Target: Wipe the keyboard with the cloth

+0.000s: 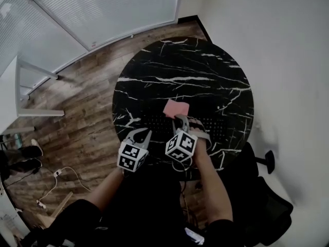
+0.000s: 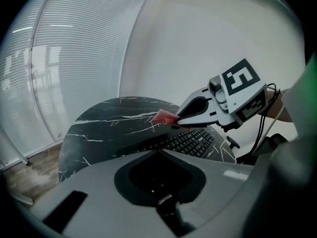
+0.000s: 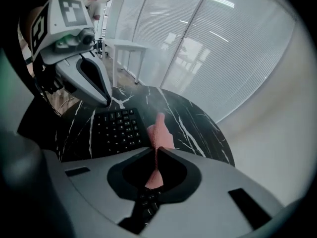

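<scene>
Nothing legible here.
Keyboard [image 3: 116,130] key legends are there, but too small and blurred to read.

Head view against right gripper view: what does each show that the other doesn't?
Head view only: the person's arms, floor cables, a chair. Right gripper view only: a person far off, and the cloth seen close, its edge pinched between the jaws. Both: right gripper shut on the cloth, left gripper shut and empty, keyboard, table.

Round black marble table [image 1: 205,71], wood-plank floor [image 1: 87,112], white wall [image 1: 277,45] right, window blinds [image 1: 103,9] behind.
</scene>
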Demonstrator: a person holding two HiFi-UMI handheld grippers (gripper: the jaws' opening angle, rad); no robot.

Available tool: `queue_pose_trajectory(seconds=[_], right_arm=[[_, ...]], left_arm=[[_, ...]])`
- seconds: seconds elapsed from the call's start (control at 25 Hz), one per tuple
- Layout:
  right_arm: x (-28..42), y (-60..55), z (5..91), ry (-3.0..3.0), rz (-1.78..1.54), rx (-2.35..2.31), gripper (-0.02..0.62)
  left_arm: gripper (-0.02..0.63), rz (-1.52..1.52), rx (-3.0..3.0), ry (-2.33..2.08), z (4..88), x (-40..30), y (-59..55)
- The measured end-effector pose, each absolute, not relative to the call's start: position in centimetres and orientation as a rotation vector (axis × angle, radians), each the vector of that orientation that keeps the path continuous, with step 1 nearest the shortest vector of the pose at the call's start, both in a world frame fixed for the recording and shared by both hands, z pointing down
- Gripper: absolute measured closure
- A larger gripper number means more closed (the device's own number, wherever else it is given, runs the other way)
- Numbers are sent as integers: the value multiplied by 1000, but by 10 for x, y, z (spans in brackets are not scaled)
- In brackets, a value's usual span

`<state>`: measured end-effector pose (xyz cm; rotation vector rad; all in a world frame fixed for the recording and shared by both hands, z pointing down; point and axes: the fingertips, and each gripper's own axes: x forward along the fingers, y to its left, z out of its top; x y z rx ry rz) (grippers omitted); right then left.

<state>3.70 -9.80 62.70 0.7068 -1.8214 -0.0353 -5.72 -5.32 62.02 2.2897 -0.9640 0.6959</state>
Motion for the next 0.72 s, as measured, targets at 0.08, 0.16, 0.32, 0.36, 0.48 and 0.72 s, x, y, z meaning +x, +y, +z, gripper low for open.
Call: queue_pose_trajectory(seconds=[0.08, 0.16, 0.32, 0.36, 0.48, 0.72], right_arm=[[43, -103, 644, -1816, -2, 680, 584], [47, -107, 660, -1808, 18, 654, 584], [49, -107, 685, -1799, 45, 592, 584], [49, -107, 688, -1798, 53, 578, 584], [48, -107, 696, -1798, 72, 548, 584], [48, -105, 699, -1805, 93, 550, 584]], left_arm=[[609, 708, 2282, -947, 626, -51, -58], [609, 725, 2274, -940, 633, -48, -62], [609, 732, 2238, -958, 645, -48, -71], [609, 733, 2231, -962, 647, -49, -73], [609, 739, 2215, -959, 650, -49, -75], [609, 739, 2211, -964, 653, -48, -74]])
